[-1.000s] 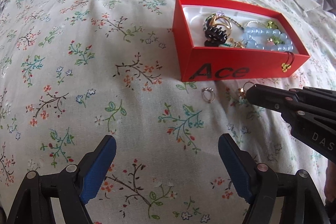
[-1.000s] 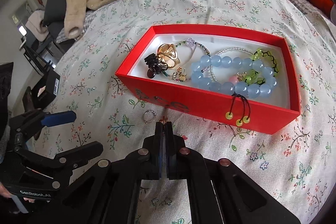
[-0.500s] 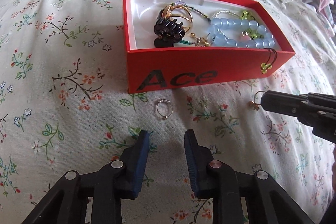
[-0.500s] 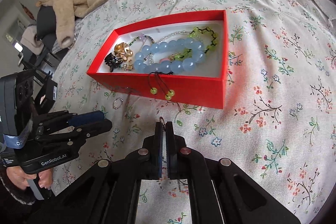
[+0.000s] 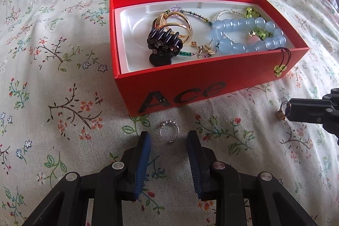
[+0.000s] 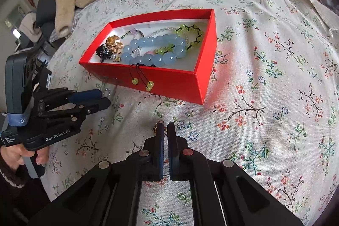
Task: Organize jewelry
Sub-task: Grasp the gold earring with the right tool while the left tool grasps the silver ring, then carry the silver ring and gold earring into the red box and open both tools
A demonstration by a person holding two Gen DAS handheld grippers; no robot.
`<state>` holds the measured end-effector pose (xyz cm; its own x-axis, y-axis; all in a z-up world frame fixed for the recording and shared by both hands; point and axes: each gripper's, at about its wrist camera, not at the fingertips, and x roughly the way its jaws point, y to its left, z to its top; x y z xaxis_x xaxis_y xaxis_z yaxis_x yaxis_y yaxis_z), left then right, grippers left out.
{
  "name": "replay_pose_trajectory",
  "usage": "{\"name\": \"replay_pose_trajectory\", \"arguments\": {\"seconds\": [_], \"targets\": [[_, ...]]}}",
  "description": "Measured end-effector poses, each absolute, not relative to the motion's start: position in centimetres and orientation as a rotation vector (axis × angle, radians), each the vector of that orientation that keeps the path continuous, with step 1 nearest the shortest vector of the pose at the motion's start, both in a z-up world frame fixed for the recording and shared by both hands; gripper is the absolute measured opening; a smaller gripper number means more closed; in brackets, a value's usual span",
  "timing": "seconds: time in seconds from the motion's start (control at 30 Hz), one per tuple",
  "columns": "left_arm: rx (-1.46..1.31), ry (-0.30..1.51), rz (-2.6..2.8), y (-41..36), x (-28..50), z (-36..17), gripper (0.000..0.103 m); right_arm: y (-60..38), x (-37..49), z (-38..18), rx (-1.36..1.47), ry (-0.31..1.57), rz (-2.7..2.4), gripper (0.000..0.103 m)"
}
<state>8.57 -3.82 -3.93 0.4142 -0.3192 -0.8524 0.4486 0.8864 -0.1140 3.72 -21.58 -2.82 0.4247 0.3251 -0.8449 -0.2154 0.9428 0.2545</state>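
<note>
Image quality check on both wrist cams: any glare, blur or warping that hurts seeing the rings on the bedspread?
Left wrist view: sharp, soft daylight, slight bulge at the edges; silver ring crisp between the left tongs; glare on the box's white liner. Right wrist view: strong fisheye, dark corners; gold ring is small and partly hidden at the right tongs; red glow from the box on the bedspread.

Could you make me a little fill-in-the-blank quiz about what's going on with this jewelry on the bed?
1. The silver ring lies on the bedspread between the open fingers of the ____ gripper.
2. The word painted on the red box is ____.
3. The biggest beads in the box, on the bracelet, are ____ in color.
4. The gold ring sits at the tip of the ____ gripper.

Answers: left; Ace; blue; right
</note>
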Motion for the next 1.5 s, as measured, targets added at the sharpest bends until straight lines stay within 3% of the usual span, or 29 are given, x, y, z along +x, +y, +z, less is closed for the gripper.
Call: {"name": "replay_pose_trajectory", "arguments": {"seconds": [0.1, 0.17, 0.2, 0.23, 0.27, 0.53, 0.77, 0.87, 1.03, 1.5], "targets": [[0.165, 1.025, -0.484, -4.2, 8.5, -4.0, 0.031, -21.4, 3.6, -2.9, 0.09, 1.08, 0.342, 0.007], [0.183, 1.016, -0.485, -4.3, 8.4, -4.0, 0.031, -21.3, 3.3, -3.0, 0.074, 1.077, 0.343, 0.024], [0.19, 1.013, -0.486, -4.4, 8.4, -4.0, 0.031, -21.3, 3.1, -3.0, 0.068, 1.069, 0.345, 0.039], [0.194, 1.012, -0.486, -4.4, 8.4, -4.1, 0.031, -21.3, 2.9, -2.9, 0.062, 1.057, 0.343, 0.048], [0.195, 1.012, -0.486, -4.3, 8.4, -4.1, 0.031, -21.2, 2.8, -2.9, 0.051, 1.048, 0.335, 0.048], [0.211, 1.003, -0.486, -4.4, 8.1, -4.2, 0.028, -20.0, 2.6, -3.2, -0.013, 1.035, 0.333, 0.048], [0.225, 1.002, -0.49, -4.6, 8.0, -4.1, 0.019, -20.1, 3.0, -3.6, -0.015, 1.02, 0.315, 0.047], [0.227, 1.002, -0.496, -4.8, 8.0, -4.1, 0.013, -19.9, 3.0, -3.6, -0.041, 1.012, 0.307, 0.04], [0.216, 1.006, -0.496, -4.7, 8.1, -3.9, 0.013, -20.0, 3.4, -3.7, -0.026, 1.012, 0.323, 0.018], [0.17, 0.962, -0.531, -4.1, 6.5, -1.3, 0.012, -20.5, 3.1, -1.4, 0.032, 0.975, 0.348, 0.016]]}}
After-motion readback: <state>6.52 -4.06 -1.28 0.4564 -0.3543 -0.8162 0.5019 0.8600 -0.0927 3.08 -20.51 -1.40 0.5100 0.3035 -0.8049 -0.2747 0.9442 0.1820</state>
